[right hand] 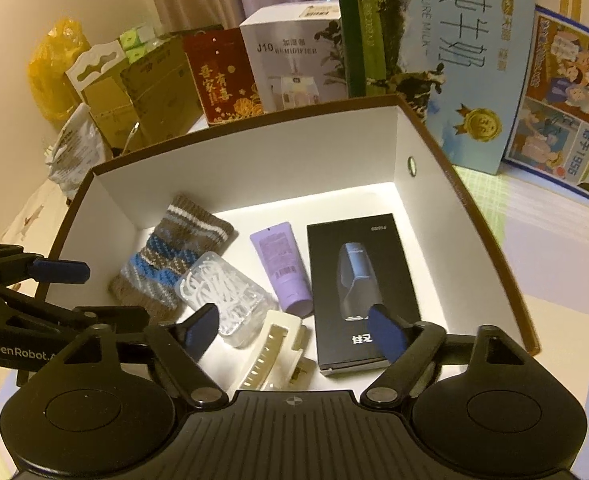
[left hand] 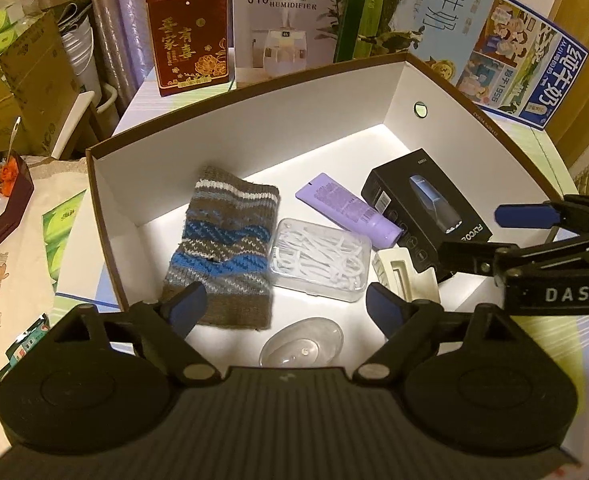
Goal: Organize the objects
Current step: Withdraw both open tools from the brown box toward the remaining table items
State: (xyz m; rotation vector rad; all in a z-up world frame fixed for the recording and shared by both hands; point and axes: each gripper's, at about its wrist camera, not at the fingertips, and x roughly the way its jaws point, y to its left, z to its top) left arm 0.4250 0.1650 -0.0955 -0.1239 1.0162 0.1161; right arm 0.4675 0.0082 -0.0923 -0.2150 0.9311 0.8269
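Note:
An open brown box with white walls holds a striped knit sleeve, a purple tube, a clear case of white floss picks, a black shaver box, a cream hair clip and a clear egg-shaped shell. My left gripper hovers open over the box's near left side. Over the near right side my right gripper is open too. Neither holds anything.
Behind the box stand a red gift box, a white humidifier box and blue milk cartons. Cardboard boxes and a yellow bag crowd the far left. A checked cloth covers the table to the right.

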